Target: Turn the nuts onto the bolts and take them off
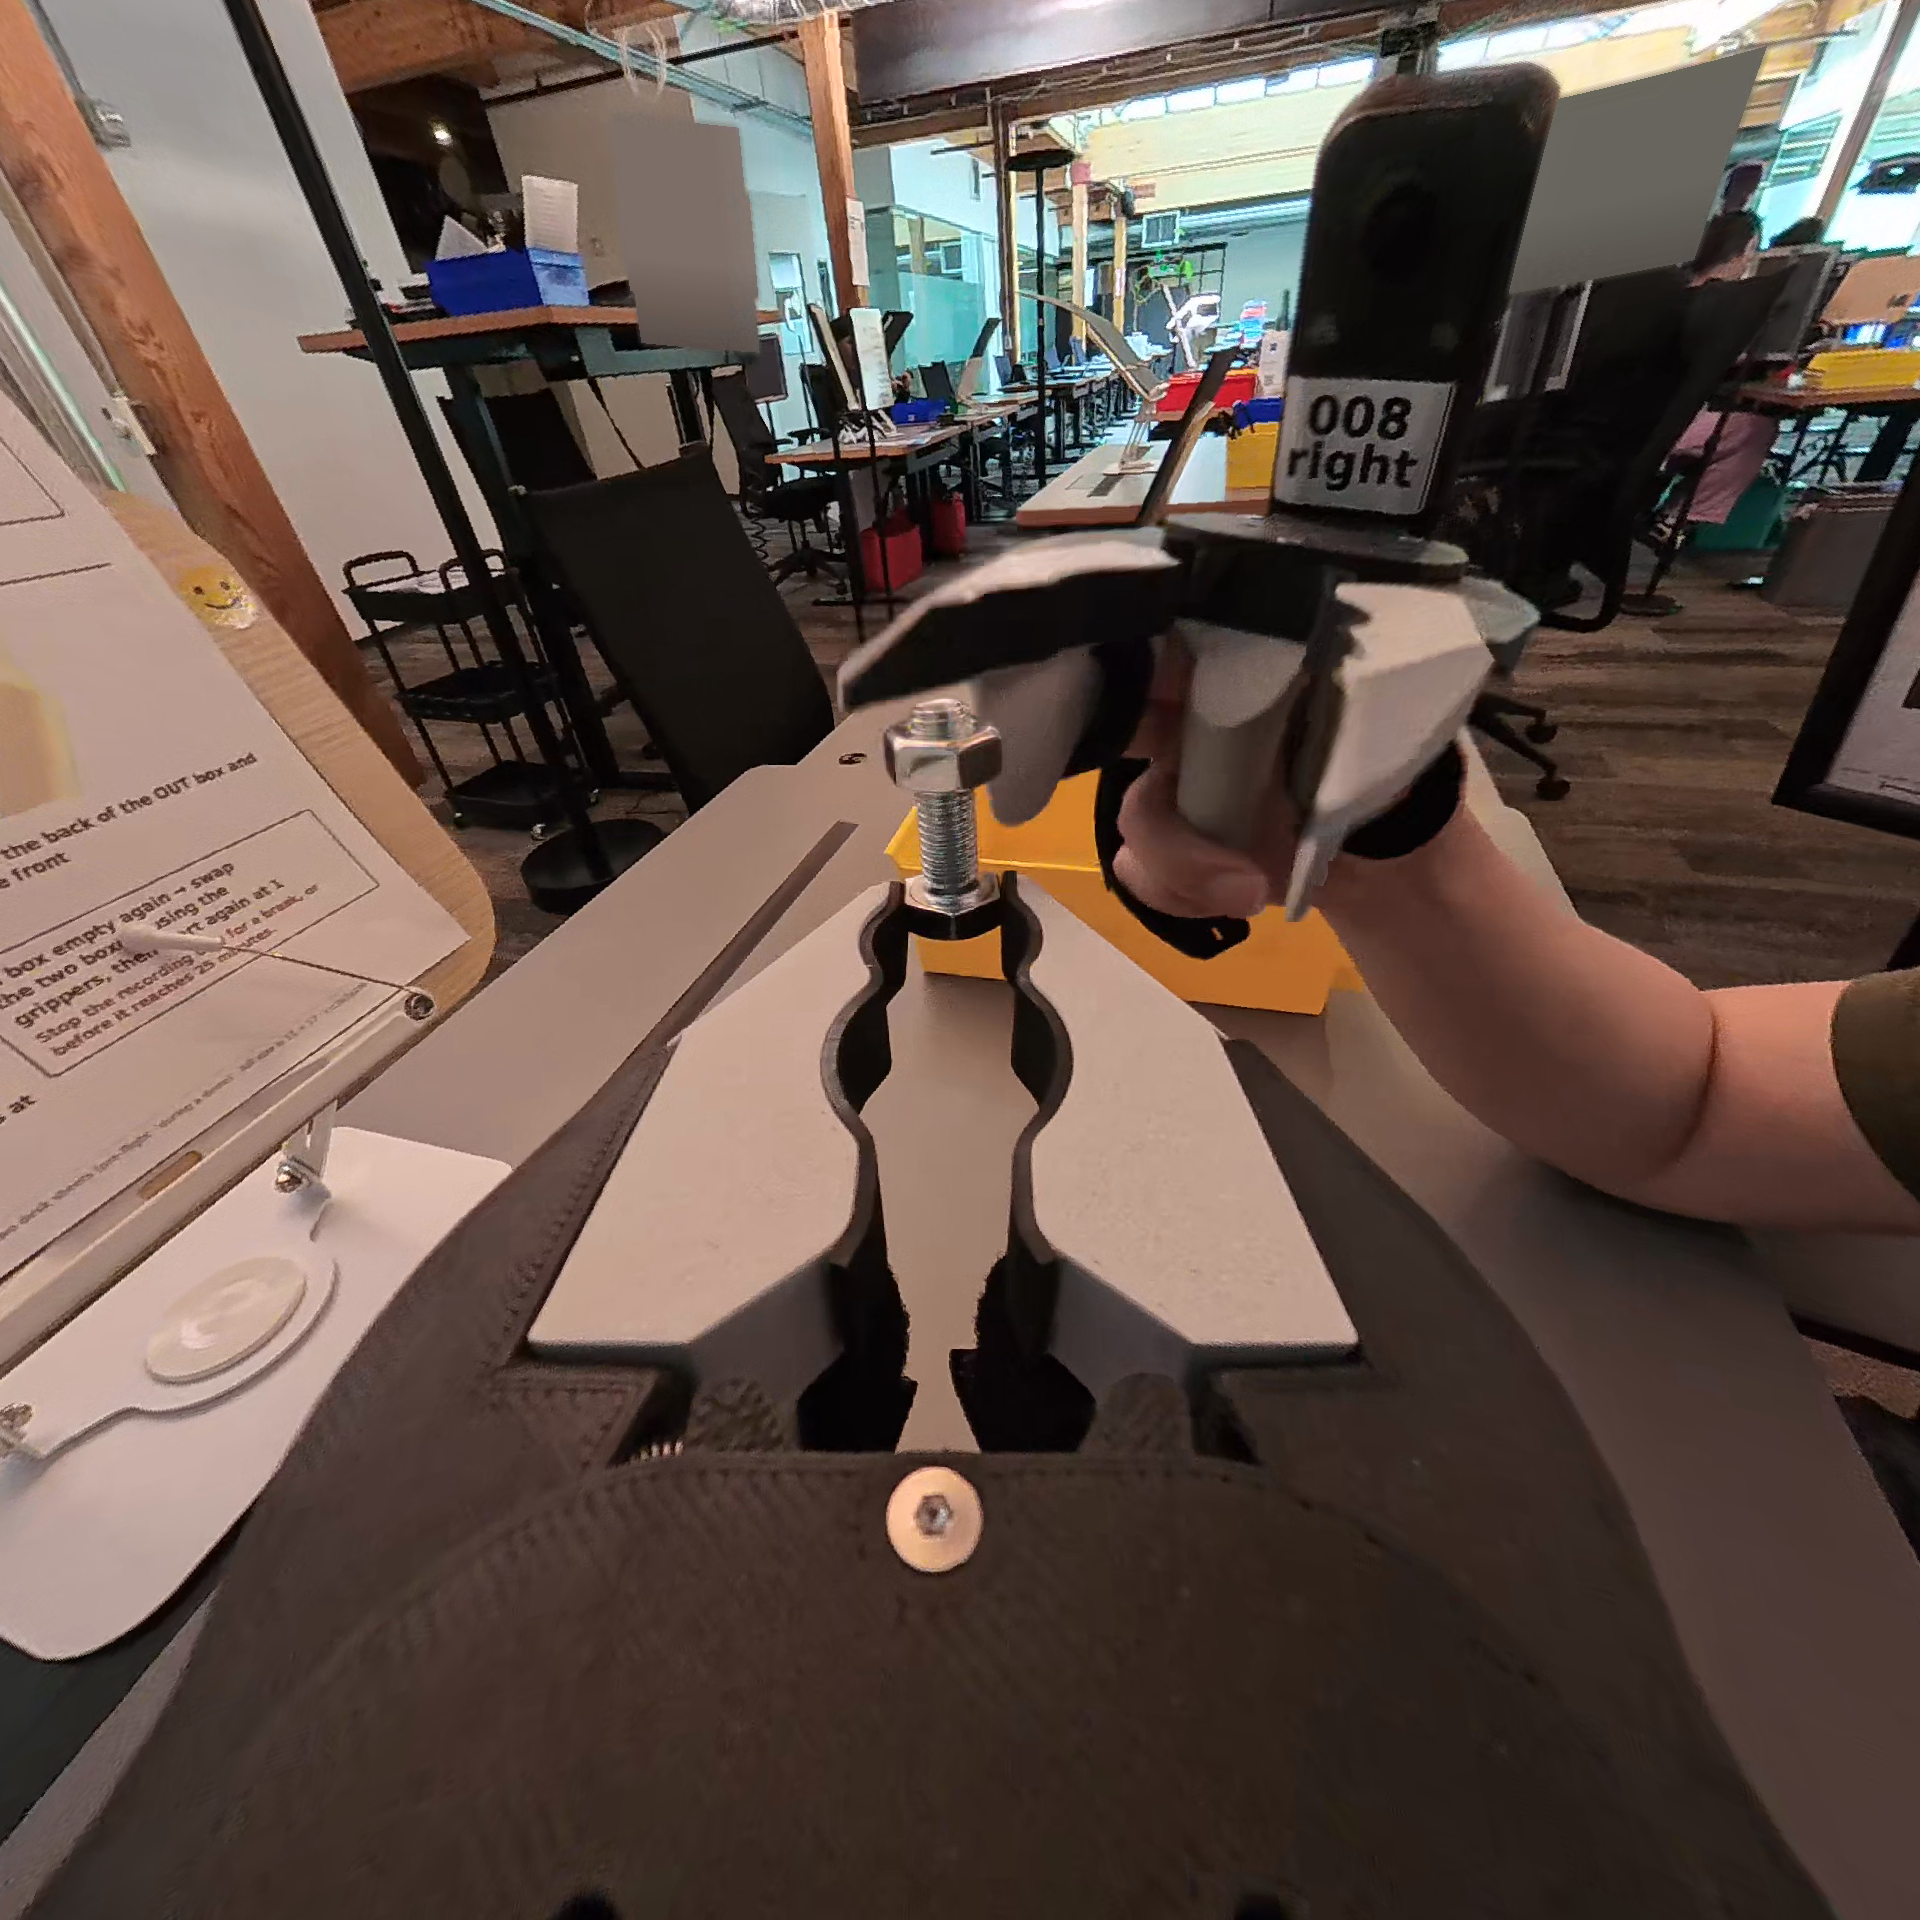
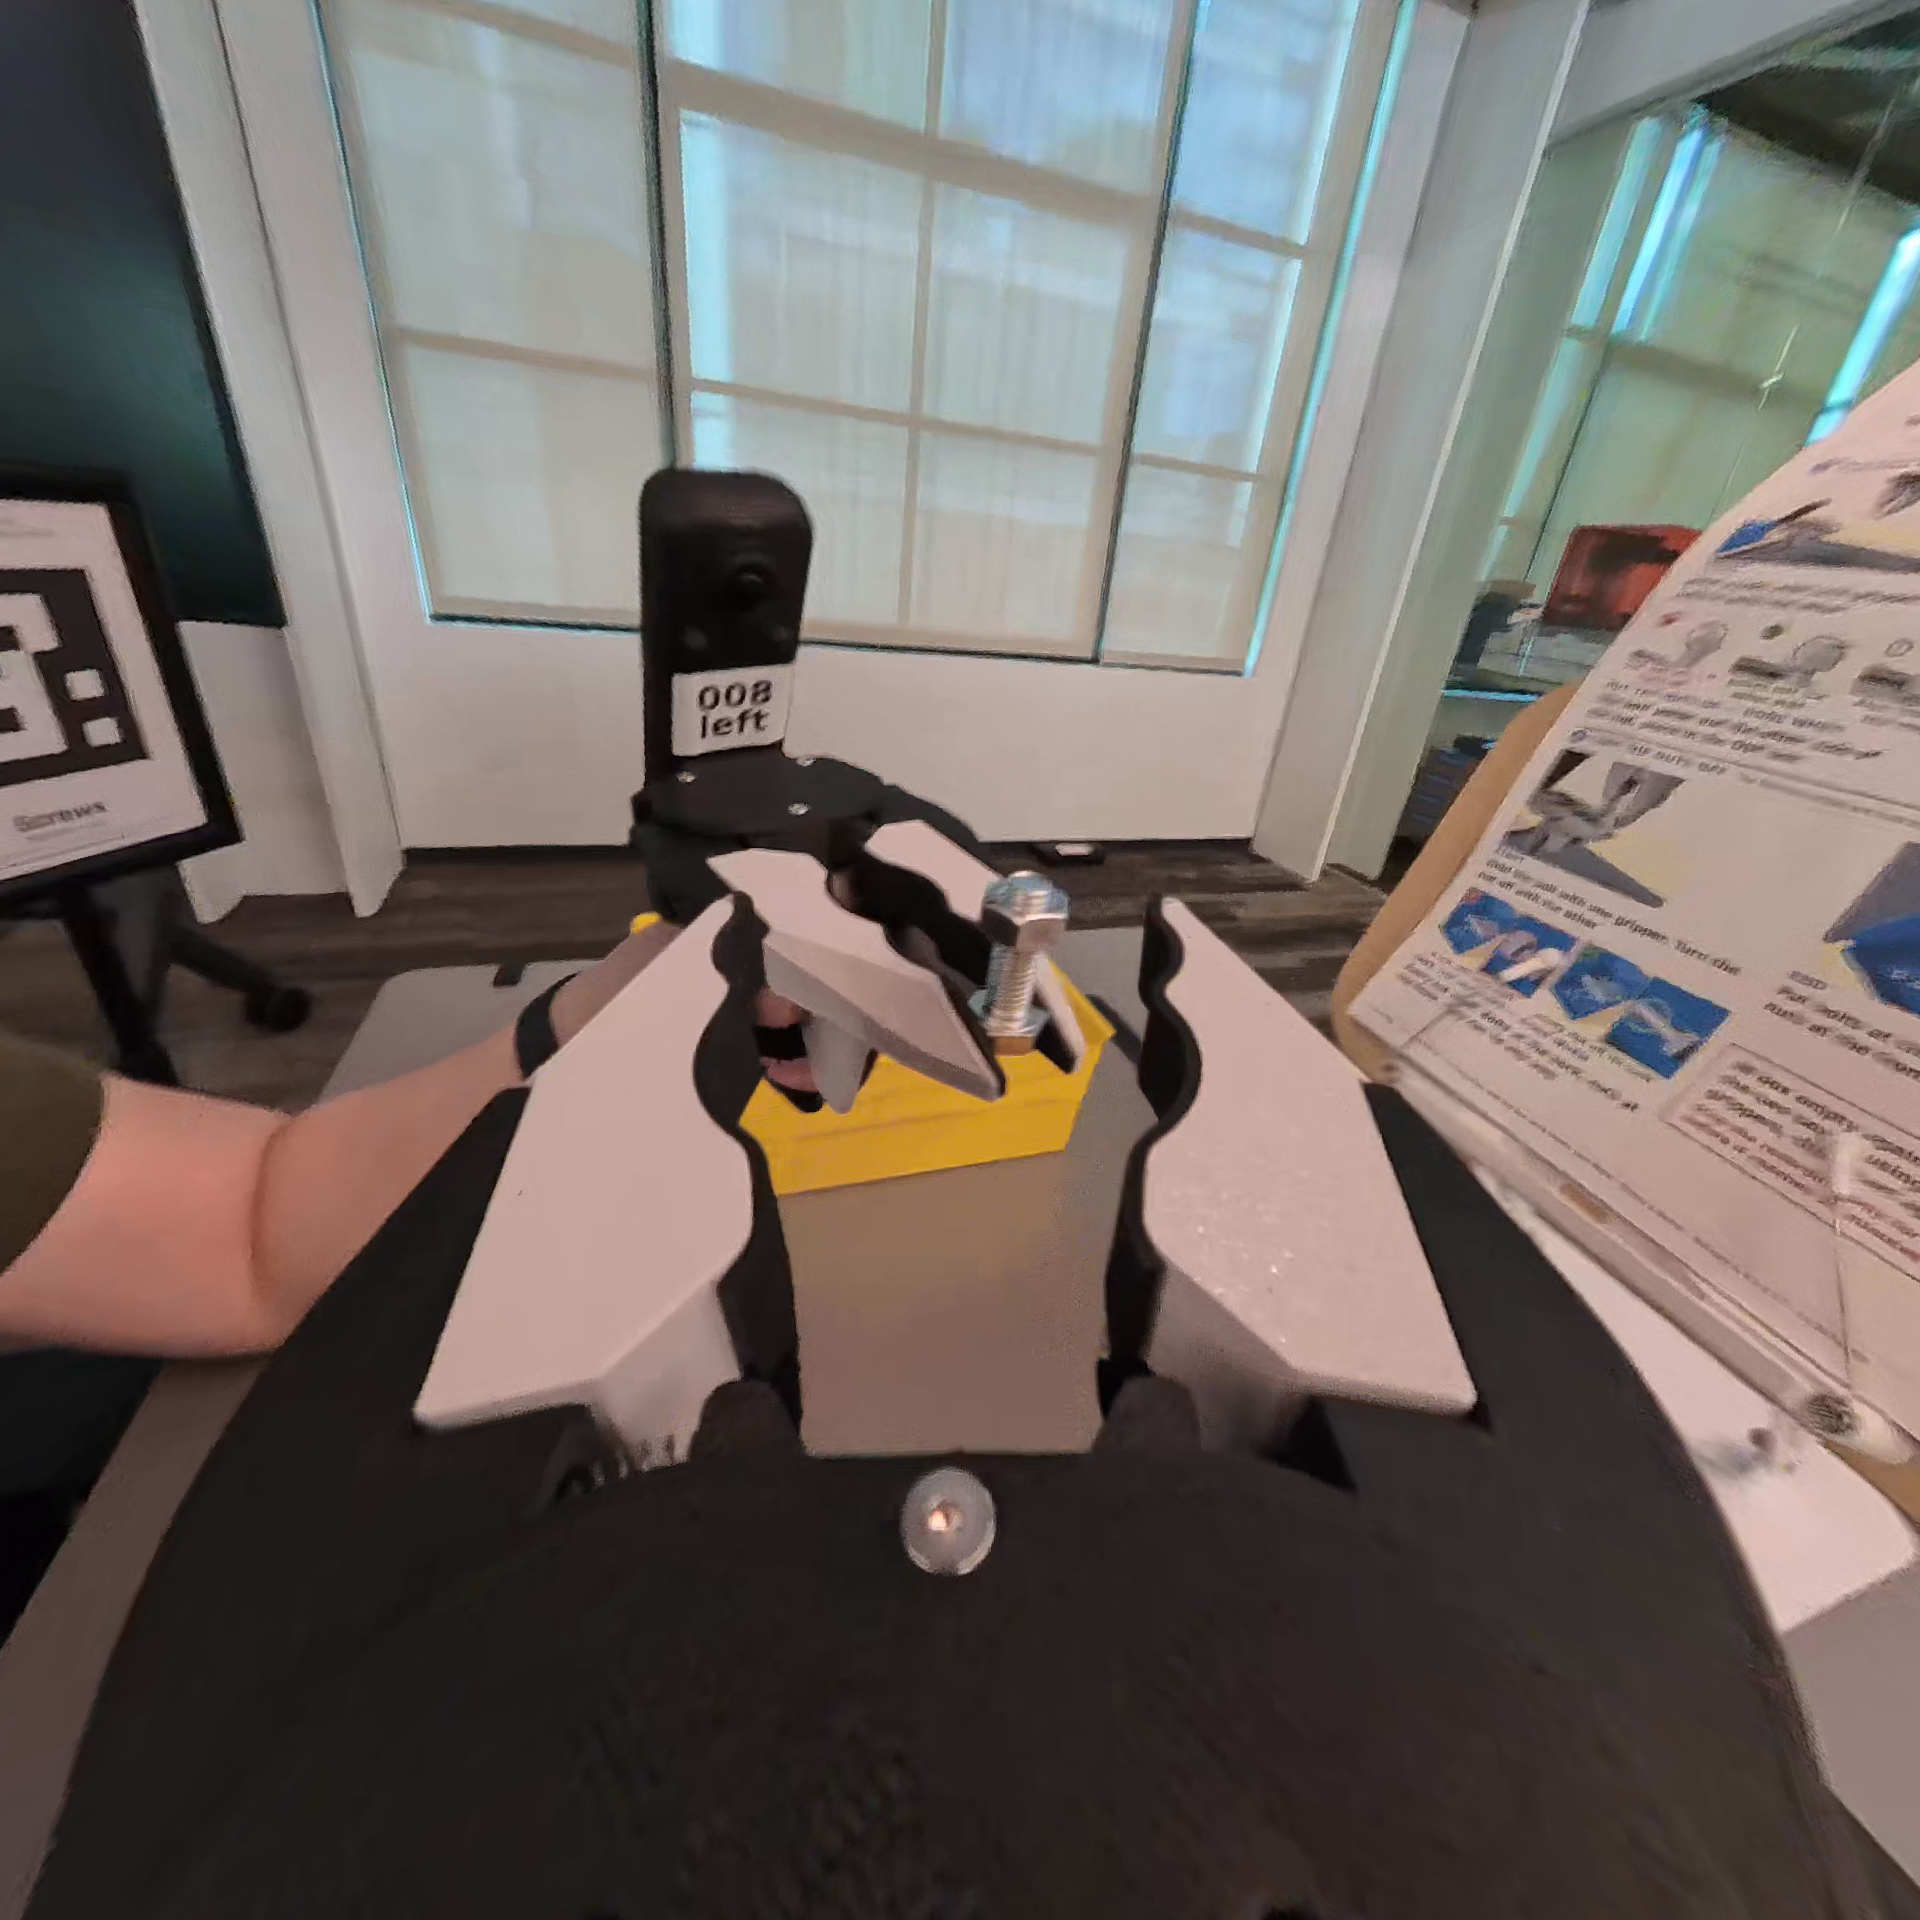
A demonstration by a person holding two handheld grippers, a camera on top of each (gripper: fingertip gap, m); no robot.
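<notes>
One grey table [image 1: 1558, 1247] carries one yellow bin [image 2: 914, 1132], and two printed instruction boards stand at its sides, one visible in each wrist view. Above the bin, the left gripper [image 1: 951, 914] clamps the hex head of a single bolt [image 1: 948, 842], holding it upright so the thread is free for turning. The right gripper [image 2: 940, 966] hangs with its jaws spread wide and empty, just beside the bolt's top, probably lining up to grasp. One nut [image 1: 940, 753] sits near the bolt's tip, so it looks either barely started or nearly off.
</notes>
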